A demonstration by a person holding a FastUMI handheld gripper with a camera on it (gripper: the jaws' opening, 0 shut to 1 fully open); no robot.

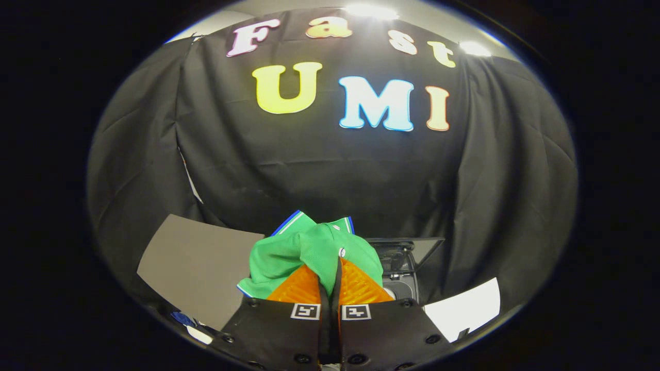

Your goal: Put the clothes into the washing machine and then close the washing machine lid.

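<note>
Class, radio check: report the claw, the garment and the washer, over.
Claw shut on green garment, fabric pinched between fingers. Garment lifted clear of grey tabletop. Washing machine just beyond, right of garment, lid up. Nothing seen blocking.

Soft knit-looking cloth shirt [309,252] (matt); washing machine [399,273] perhaps glossy plastic.

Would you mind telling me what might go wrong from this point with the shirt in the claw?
1. The claw is shut on only a fold of the green shirt; the loose bulk hangs ahead and could slip free.
2. The bunched shirt hides much of the washing machine beyond it, so aiming for the opening may be hard.
3. Trailing fabric might drape over the rim and jam the raised lid on closing.
</note>
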